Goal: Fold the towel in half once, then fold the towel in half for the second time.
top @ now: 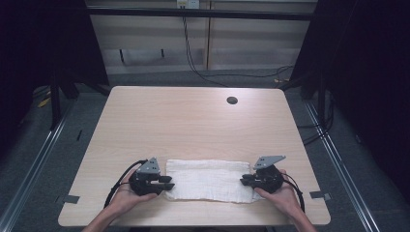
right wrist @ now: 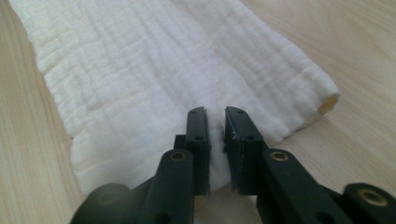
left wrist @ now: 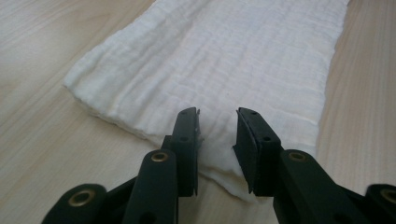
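Towel point(top: 209, 180) lies folded on table point(top: 193, 121); left gripper point(left wrist: 217, 128) fingers gape, right gripper point(right wrist: 215, 126) fingers pinch its edge.

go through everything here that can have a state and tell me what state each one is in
white cloth: folded into a long strip, flat on the table.
left gripper: open, jaws over the cloth's end.
right gripper: nearly shut, jaws pinching a fold of cloth.
table: light wood, cable hole uncovered.

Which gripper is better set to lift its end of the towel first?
Right. The right gripper has its jaws nearly closed on a pinch of towel; the left gripper jaws stand open over it.
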`<action>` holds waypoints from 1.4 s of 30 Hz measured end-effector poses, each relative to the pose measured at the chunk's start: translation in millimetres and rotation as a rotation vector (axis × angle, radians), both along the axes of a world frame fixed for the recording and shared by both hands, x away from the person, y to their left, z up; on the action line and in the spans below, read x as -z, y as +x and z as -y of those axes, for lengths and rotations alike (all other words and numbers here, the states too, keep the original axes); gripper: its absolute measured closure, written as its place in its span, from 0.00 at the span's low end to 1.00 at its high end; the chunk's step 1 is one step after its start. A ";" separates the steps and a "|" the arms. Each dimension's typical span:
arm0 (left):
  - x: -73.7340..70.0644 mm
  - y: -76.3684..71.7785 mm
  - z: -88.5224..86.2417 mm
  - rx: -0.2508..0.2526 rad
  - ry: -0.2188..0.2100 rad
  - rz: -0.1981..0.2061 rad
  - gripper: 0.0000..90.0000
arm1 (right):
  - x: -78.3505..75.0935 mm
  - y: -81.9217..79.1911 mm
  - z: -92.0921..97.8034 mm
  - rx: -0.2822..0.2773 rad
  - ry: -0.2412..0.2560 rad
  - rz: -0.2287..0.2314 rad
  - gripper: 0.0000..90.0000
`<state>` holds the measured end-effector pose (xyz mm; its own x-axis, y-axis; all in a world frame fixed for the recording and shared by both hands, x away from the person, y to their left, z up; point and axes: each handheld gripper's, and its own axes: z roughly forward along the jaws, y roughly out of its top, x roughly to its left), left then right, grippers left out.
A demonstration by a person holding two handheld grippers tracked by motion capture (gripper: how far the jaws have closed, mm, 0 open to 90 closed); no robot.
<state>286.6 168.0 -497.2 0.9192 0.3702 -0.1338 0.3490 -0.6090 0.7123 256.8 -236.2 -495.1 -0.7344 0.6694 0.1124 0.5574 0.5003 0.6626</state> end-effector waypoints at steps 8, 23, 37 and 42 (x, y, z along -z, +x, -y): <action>-4.1 -3.1 6.9 0.018 -0.022 -0.026 0.72 | -7.5 -9.7 12.3 0.019 -0.001 0.002 0.72; -35.7 49.6 -8.7 -0.188 -0.067 0.021 0.50 | -25.2 -9.3 -47.7 -0.114 0.103 0.022 0.62; -26.6 69.9 -10.8 -0.195 -0.079 -0.028 0.46 | -27.5 -1.0 -140.5 -0.309 0.128 0.004 0.65; -22.4 70.0 -9.6 -0.182 -0.077 -0.047 0.43 | -24.3 0.8 -167.7 -0.348 0.126 -0.005 0.70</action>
<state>356.6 177.6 -474.9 0.8302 0.5165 -0.2095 0.4822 -0.4771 0.7348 257.6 -68.5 -470.8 -0.9149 0.3605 0.1817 0.3714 0.5751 0.7290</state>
